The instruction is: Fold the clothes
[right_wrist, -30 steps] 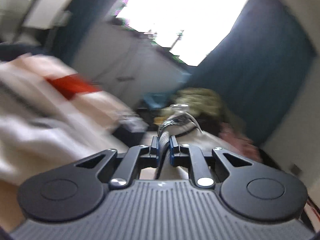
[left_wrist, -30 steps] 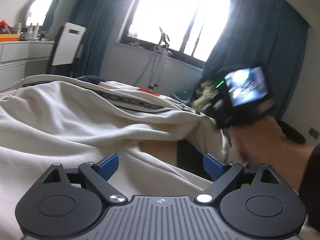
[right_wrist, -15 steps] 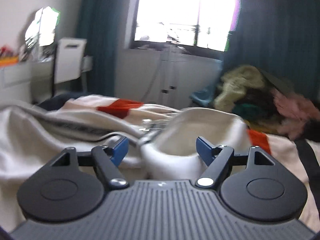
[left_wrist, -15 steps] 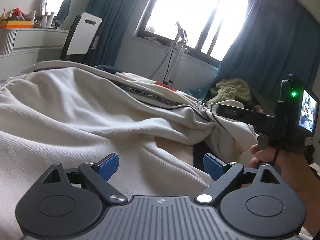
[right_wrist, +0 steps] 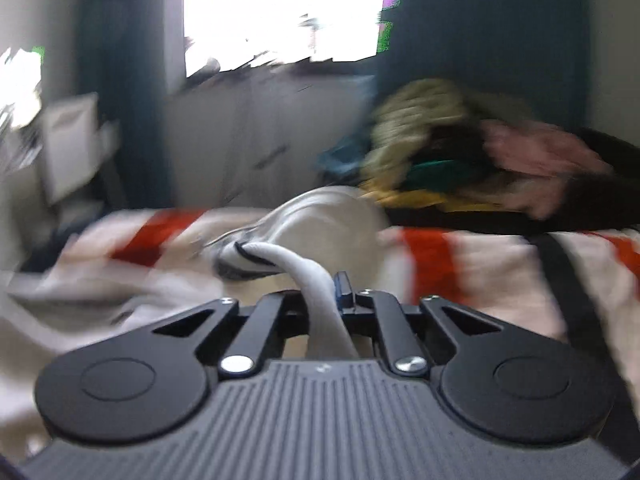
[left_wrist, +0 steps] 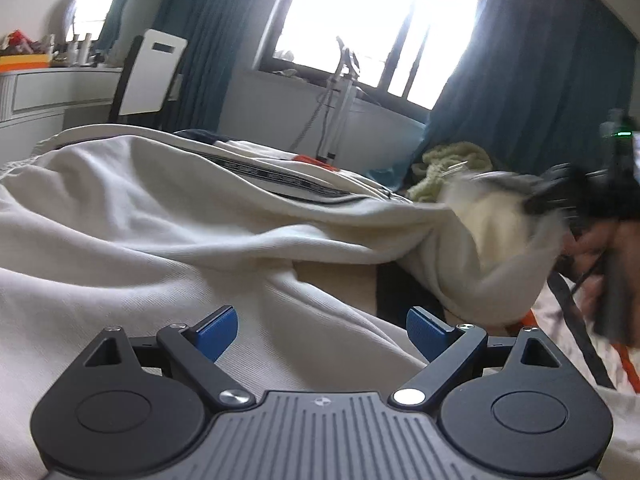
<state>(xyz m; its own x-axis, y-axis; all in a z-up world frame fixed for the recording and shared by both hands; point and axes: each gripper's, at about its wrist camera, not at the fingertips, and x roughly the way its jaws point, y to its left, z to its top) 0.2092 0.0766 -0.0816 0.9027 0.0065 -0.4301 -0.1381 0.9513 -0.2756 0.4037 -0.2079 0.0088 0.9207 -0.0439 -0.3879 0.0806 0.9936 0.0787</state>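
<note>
A large cream-white garment (left_wrist: 168, 216) lies rumpled across the bed and fills the left wrist view. My left gripper (left_wrist: 320, 330) is open, its blue pads apart, just above the cloth and holding nothing. My right gripper (right_wrist: 326, 292) is shut on a fold of the same cream garment (right_wrist: 320, 224), which runs up between the fingers. In the left wrist view the right gripper (left_wrist: 560, 196) shows blurred at the far right, pulling a bunched end of the garment (left_wrist: 492, 248).
The bed cover is white with orange-red stripes (right_wrist: 428, 264). A pile of other clothes (right_wrist: 460, 152) lies at the far right side of the bed. A white chair (left_wrist: 152, 72), a dresser (left_wrist: 48, 92) and a steamer stand (left_wrist: 340, 92) stand below the window.
My right gripper was open half a second ago and has shut on the garment's fold, and it is moving fast. My left gripper stays open over the cloth.
</note>
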